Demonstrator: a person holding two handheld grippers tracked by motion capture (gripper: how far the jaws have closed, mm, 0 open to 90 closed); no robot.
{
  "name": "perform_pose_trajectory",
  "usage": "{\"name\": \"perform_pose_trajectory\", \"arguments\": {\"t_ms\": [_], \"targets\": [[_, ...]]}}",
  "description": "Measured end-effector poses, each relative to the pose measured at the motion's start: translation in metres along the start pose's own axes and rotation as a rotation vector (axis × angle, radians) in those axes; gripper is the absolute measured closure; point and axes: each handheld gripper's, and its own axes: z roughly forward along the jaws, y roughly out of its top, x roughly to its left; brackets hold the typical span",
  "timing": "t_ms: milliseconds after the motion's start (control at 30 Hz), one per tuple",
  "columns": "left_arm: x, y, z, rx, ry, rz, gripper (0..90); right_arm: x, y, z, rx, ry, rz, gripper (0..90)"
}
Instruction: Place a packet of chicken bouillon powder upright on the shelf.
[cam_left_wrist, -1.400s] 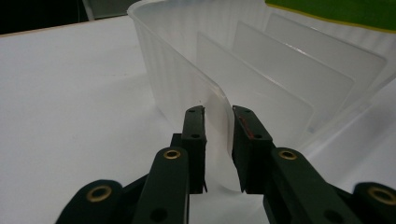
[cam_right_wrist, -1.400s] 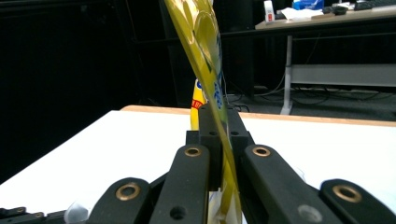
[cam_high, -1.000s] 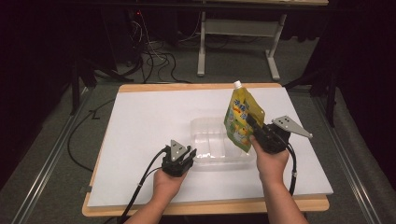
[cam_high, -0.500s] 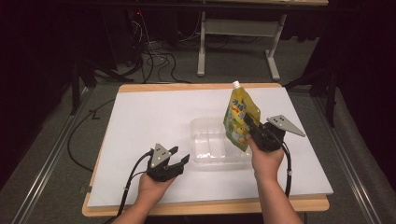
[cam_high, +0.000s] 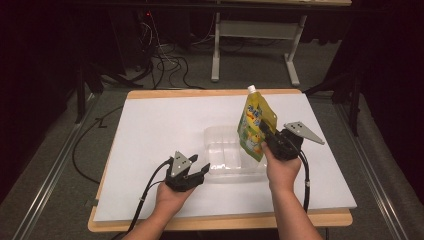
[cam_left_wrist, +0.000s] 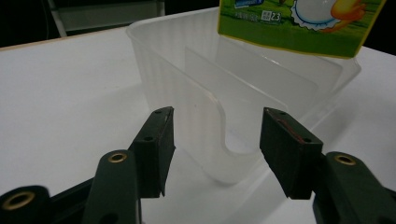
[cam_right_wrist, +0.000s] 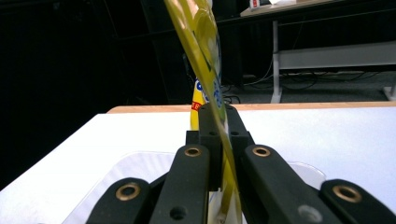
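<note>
On the white counter (cam_high: 150, 135), the left gripper (cam_high: 192, 175) rests just beside the near left corner of the clear plastic container (cam_high: 225, 155). Its jaws have just been opening and now stand apart on either side of that corner, the pads (cam_left_wrist: 156, 140) clear of the plastic, so it is released. The container sits near the middle of the counter, with a divider inside. Above its right end, the right gripper (cam_high: 267, 139) is clenched on the yellow-green spouted pouch (cam_high: 255, 125), holding it upright, spout up, with its lower edge over the container.
</note>
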Motion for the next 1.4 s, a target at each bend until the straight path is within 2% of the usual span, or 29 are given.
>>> {"name": "perform_pose_trajectory", "arguments": {"t_ms": [167, 433, 567, 700, 933, 1133, 1300, 1400], "targets": [[-0.002, -0.001, 0.013, 0.012, 0.036, 0.027, 45.9, 0.004, -0.001, 0.000, -0.015, -0.013, 0.017, 90.0], [-0.003, -0.004, 0.016, 0.045, 0.062, 0.060, 47.7, 0.008, -0.005, 0.003, -0.021, -0.030, 0.040, 90.0], [-0.003, -0.006, 0.018, 0.059, 0.074, 0.060, 48.9, 0.008, -0.009, 0.005, -0.009, -0.039, 0.049, 90.0], [-0.002, -0.006, 0.019, 0.057, 0.077, 0.058, 50.4, 0.007, -0.013, 0.008, 0.011, -0.047, 0.039, 90.0], [-0.001, -0.005, 0.019, 0.058, 0.080, 0.062, 51.9, 0.002, -0.022, 0.010, -0.007, -0.038, 0.040, 90.0], [0.000, -0.004, 0.018, 0.056, 0.075, 0.065, 55.7, 0.003, -0.031, 0.009, -0.026, -0.026, 0.032, 90.0], [-0.001, -0.004, 0.018, 0.051, 0.069, 0.072, 60.5, 0.006, -0.038, 0.010, -0.029, -0.019, -0.003, 90.0], [-0.001, -0.004, 0.017, 0.048, 0.065, 0.070, 63.0, 0.006, -0.042, 0.009, -0.025, -0.021, -0.006, 90.0]]}}
